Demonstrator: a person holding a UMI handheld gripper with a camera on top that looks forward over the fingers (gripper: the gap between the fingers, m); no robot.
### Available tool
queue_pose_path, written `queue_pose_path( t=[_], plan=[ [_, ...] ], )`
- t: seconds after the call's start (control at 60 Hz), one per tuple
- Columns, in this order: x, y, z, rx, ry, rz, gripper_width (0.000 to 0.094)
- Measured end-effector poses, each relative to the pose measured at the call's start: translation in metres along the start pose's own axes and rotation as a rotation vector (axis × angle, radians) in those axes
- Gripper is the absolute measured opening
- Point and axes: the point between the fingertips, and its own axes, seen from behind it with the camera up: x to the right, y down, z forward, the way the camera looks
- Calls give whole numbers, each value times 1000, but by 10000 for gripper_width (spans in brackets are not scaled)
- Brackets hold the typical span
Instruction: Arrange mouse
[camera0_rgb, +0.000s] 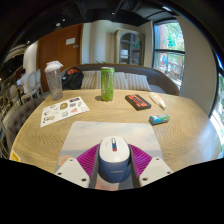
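Gripper view
Gripper (113, 160): its two fingers are closing on the mouse, one purple pad (89, 157) pressing each flank.
Mouse (113, 158): white and grey, sitting between the fingers, gripped on both sides, its nose pointing forward over the mouse pad.
Mouse pad (108, 134): pale grey sheet lying on the table just ahead of the fingers.
Writing: none is reading clearly; the printed sheet (64, 111) to the left is showing coloured pictures and text too small to make out.
Green can (106, 83): standing upright beyond the mouse pad, label unreadable.
Clear tumbler (54, 80): standing upright, left of the can, behind the printed sheet.
Dark flat item (139, 101): lying right of the can.
Teal item (159, 119): lying near the right edge of the table.
Table (35, 132): round, light wood top.
Room: a wooden door (62, 46) is showing at the back left, windows (171, 48) at the right.
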Motion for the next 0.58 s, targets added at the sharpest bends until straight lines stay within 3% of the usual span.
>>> queue_pose_path(
  t=[0.067, 0.15, 0.383, 0.583],
  plan=[
    [1, 2, -3, -11, -10, 5, 583],
    [1, 5, -19, -13, -22, 3, 860],
    [0, 9, -111, 126, -62, 46, 841],
    [-11, 41, -170, 162, -140, 144, 839]
  ],
)
